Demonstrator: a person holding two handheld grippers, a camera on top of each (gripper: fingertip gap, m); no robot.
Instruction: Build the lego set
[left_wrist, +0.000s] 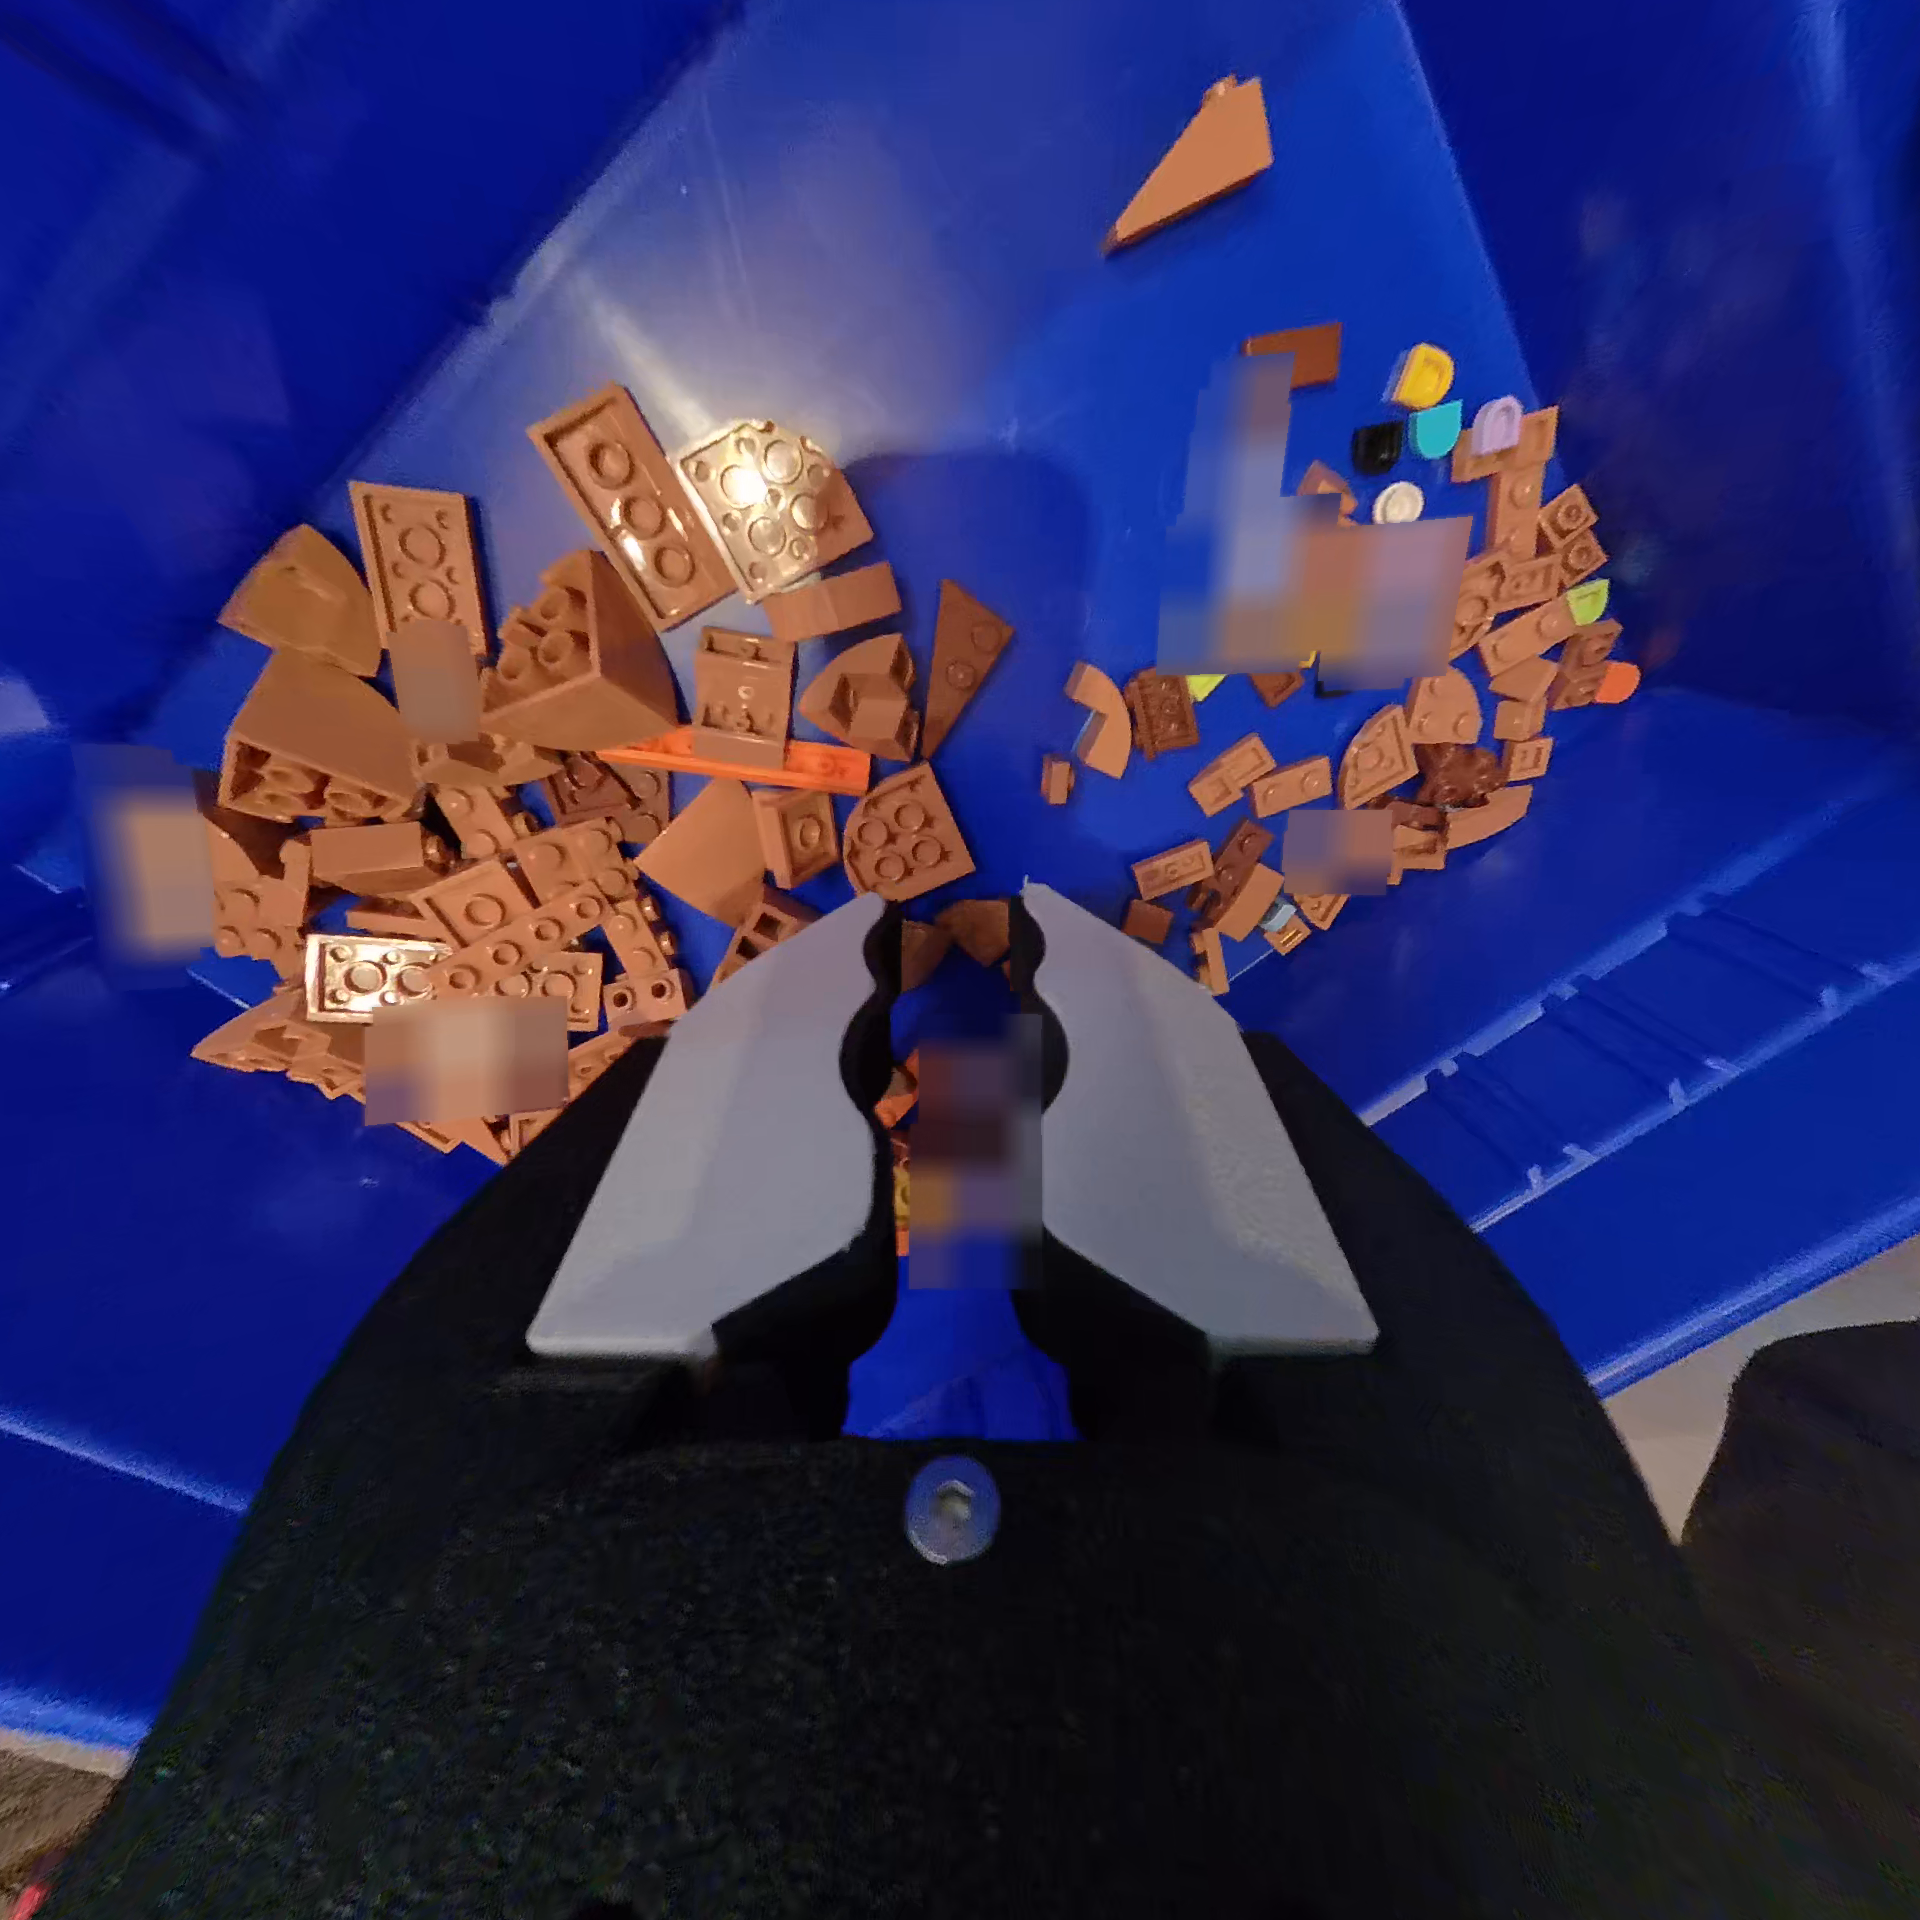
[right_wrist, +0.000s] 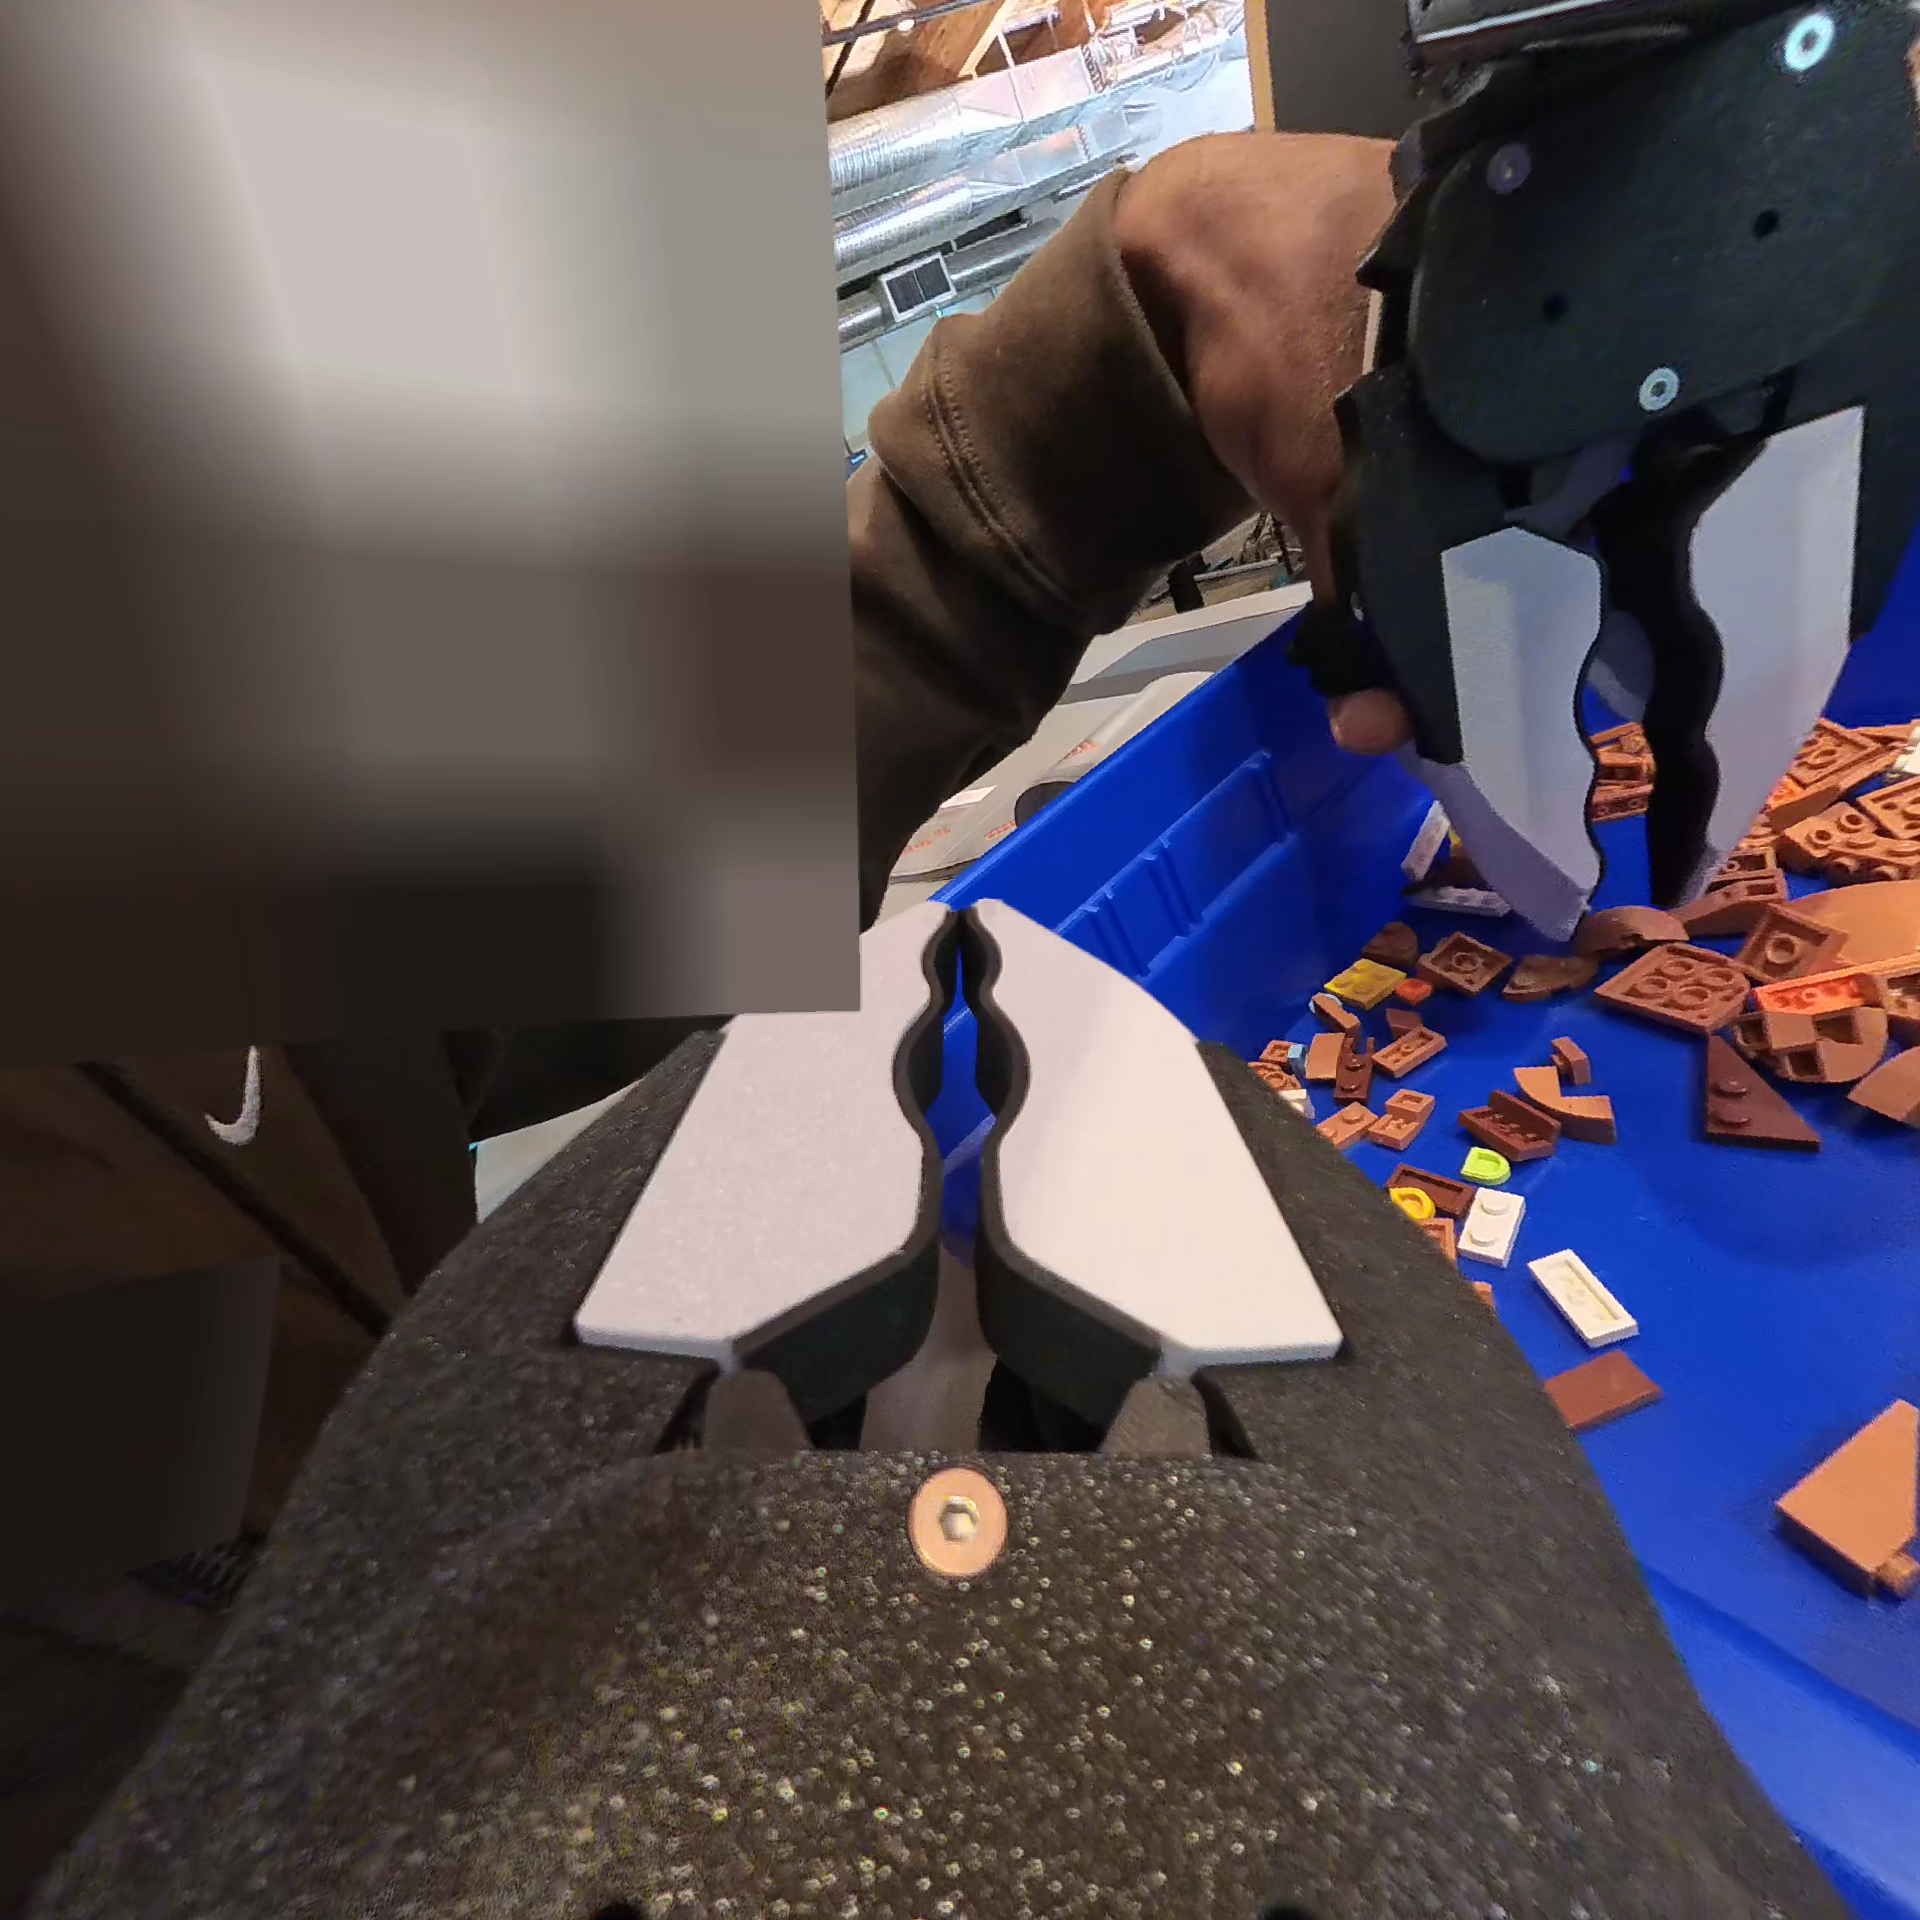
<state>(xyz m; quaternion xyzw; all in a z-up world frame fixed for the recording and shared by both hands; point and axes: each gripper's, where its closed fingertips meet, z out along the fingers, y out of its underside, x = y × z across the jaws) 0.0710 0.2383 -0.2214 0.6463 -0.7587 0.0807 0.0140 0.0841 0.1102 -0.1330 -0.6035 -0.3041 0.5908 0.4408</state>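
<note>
Where the blue bin (left_wrist: 935, 312) holds brown lego pieces (left_wrist: 468, 790), the left gripper (left_wrist: 954, 914) hangs parted, empty; right gripper (right_wrist: 958, 920) nearly closed, empty; mosaic patches mask several pieces

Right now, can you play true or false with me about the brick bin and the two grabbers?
1. The bricks lie in a blue bin. True.
2. Most of the bricks are green. False: most are brown, like the round-cornered plate.
3. The left gripper is open, with its tips down by the bricks. True.
4. The right gripper is holding a white plate. False: its fingers are nearly shut with nothing between them, and the white plate lies in the bin.
5. A long brown wedge lies apart from the piles. True.
</note>
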